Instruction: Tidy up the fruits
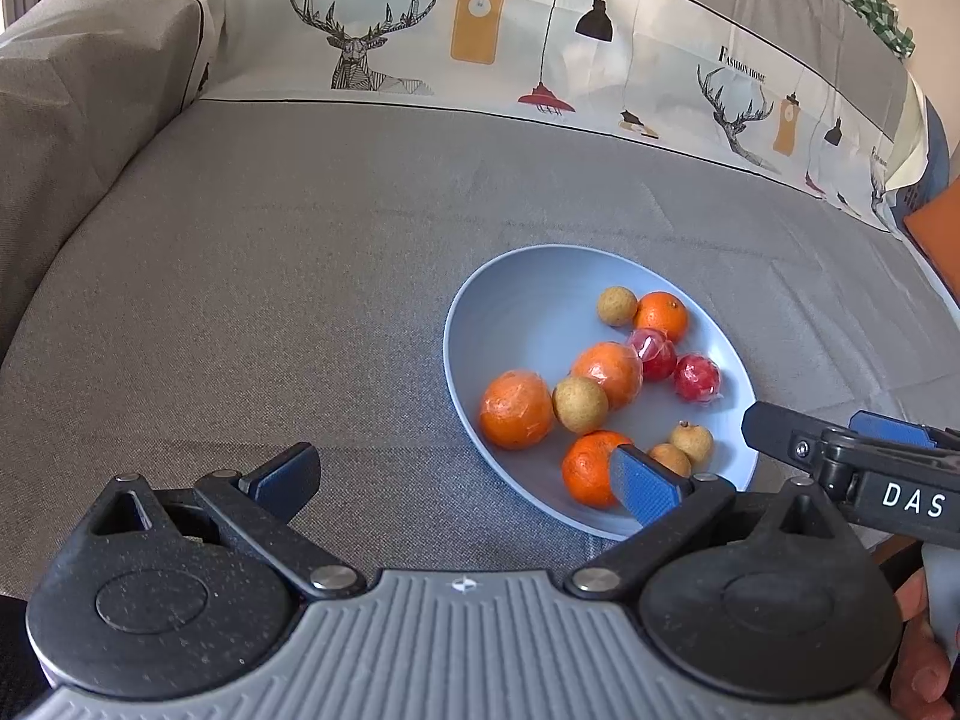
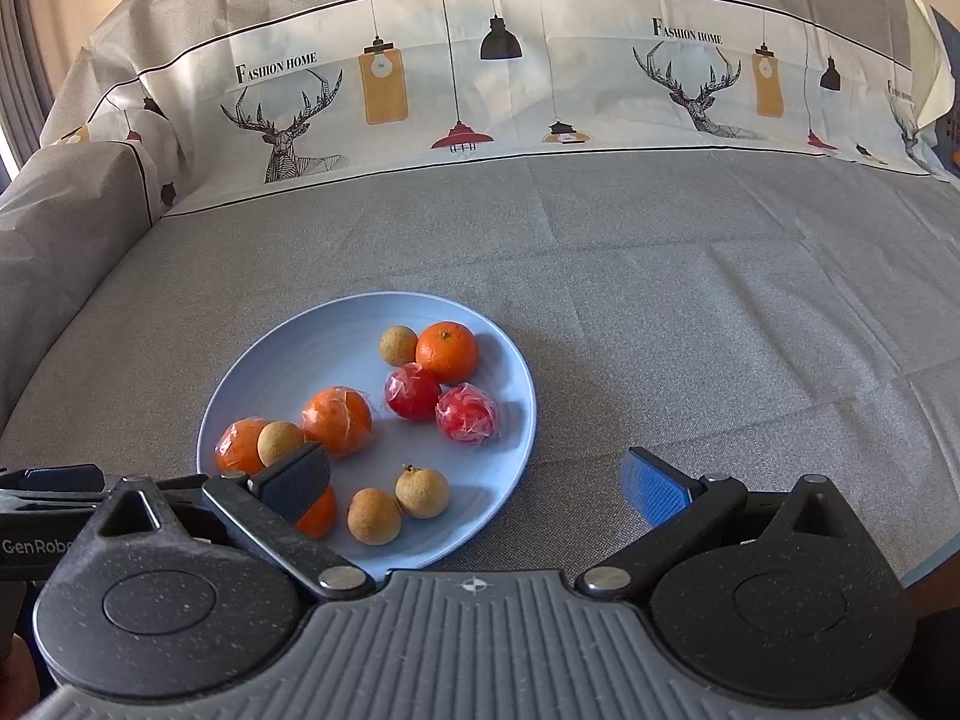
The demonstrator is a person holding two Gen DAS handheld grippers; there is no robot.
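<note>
Left wrist view first: left gripper (image 1: 465,480) spread wide, holding nothing, one pad over the plate's near edge, the other over the grey cloth (image 1: 270,300). Right gripper (image 2: 477,483) gapes too, empty, left finger above the near orange (image 2: 318,516). On the blue plate (image 2: 288,348): four oranges, four brown longans (image 2: 373,516), two wrapped red fruits (image 2: 468,414). Beyond, a deer-and-lamp printed sheet (image 2: 480,90).

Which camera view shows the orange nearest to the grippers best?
The left wrist view. There the near orange shows most of its surface on the plate; only one left gripper finger covers its right edge. In the right wrist view, a finger hides most of this orange.
</note>
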